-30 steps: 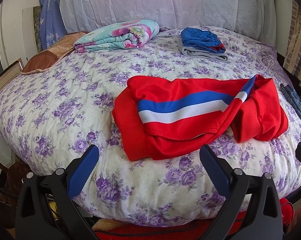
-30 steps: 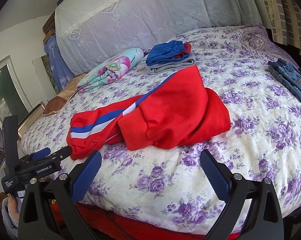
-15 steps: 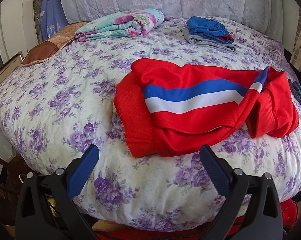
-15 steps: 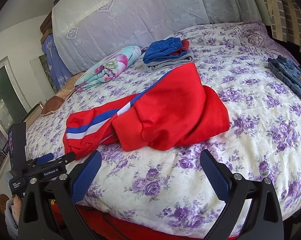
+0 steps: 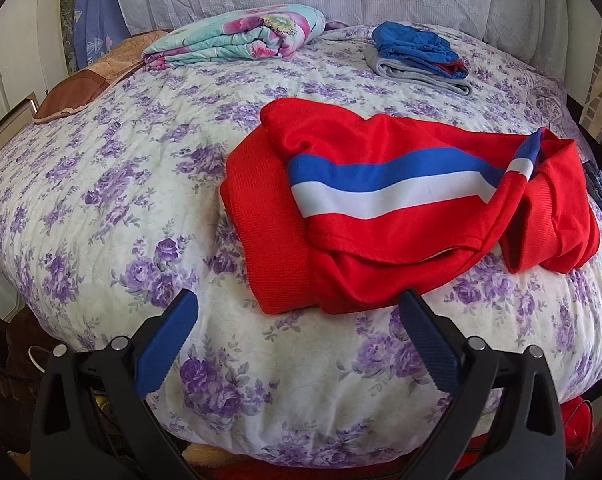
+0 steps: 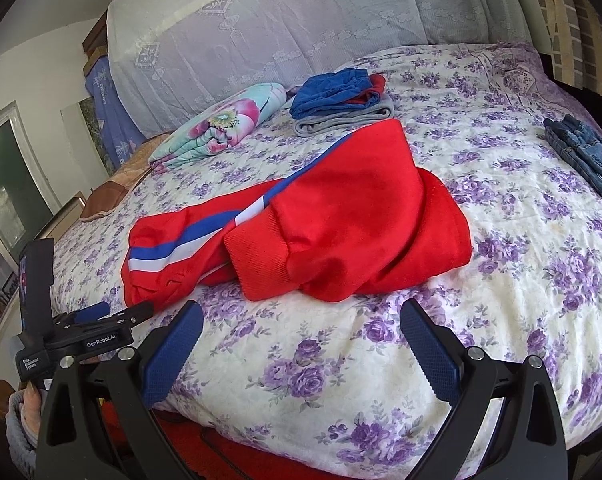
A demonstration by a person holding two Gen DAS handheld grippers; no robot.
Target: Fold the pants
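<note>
Red pants [image 5: 381, 248] with a blue and white side stripe lie crumpled near the front edge of the bed; the right wrist view shows the same pants [image 6: 341, 232] with a ribbed cuff facing me. My left gripper [image 5: 297, 340] is open, just short of the pants' near hem, holding nothing. My right gripper [image 6: 301, 344] is open as well, a little in front of the ribbed cuff. The left gripper [image 6: 117, 312] also appears at the left of the right wrist view, by the pants' striped end.
The bed [image 5: 101, 200] has a purple-flowered cover. A folded floral quilt [image 5: 237, 36] and a folded stack of blue and grey clothes [image 5: 417, 52] lie at the back. Jeans [image 6: 581, 148] lie at the right edge. A brown cushion [image 5: 89, 84] sits far left.
Both grippers have moved closer to the bed and the pants, which now fill more of each view. The pants have not moved and both jaws stay open.
</note>
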